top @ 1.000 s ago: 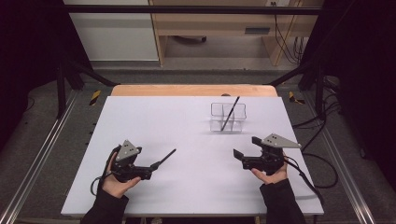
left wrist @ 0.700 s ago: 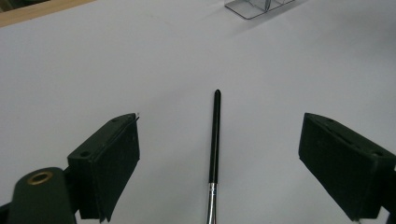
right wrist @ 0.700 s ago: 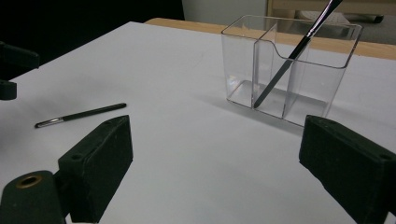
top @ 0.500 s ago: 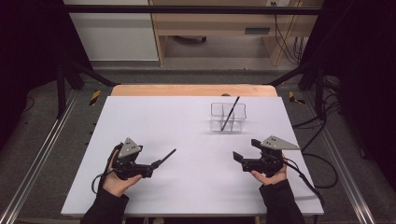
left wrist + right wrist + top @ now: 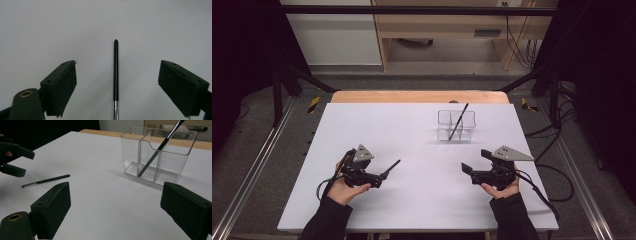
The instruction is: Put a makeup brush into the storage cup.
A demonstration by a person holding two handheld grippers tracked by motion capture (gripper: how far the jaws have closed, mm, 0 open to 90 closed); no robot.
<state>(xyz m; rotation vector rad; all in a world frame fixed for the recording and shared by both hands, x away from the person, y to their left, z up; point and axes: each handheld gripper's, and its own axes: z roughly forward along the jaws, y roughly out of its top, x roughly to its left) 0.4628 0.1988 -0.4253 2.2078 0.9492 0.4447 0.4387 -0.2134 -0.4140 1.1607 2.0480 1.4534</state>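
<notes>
**Two brushes: one in organizer, one on table, pickup pending**

Landmark = clear organizer (image 5: 456, 125), two compartments, far-right part of white table (image 5: 412, 200).

Brush #1 (image 5: 459, 121): already inside organizer, leaning, tip up and out over rim. Right gripper view puts it in the left compartment as seen there (image 5: 160, 147).

Brush #2 (image 5: 390, 168): lies flat on table, well apart from organizer, near-left of it. Black handle, metal ferrule at the end toward the gripper.

L gripper (image 5: 379, 179): jaws wide, straddling brush #2 w/o contact; brush (image 5: 116, 72) runs up the middle between pads (image 5: 62, 85), gap both sides. Jaws have just been closing slightly, nothing gripped yet.

R gripper (image 5: 467, 169): jaws wide, empty, near side of organizer, pointed toward it.

Step (judgement): approach/align for grasp of brush #2. Nothing lifted.

Next move calls for: lower L jaws to table level, close across handle near ferrule, lift, carry far-right to organizer, tip in. Thin handle → may roll or slip if pads meet off-centre.
</notes>
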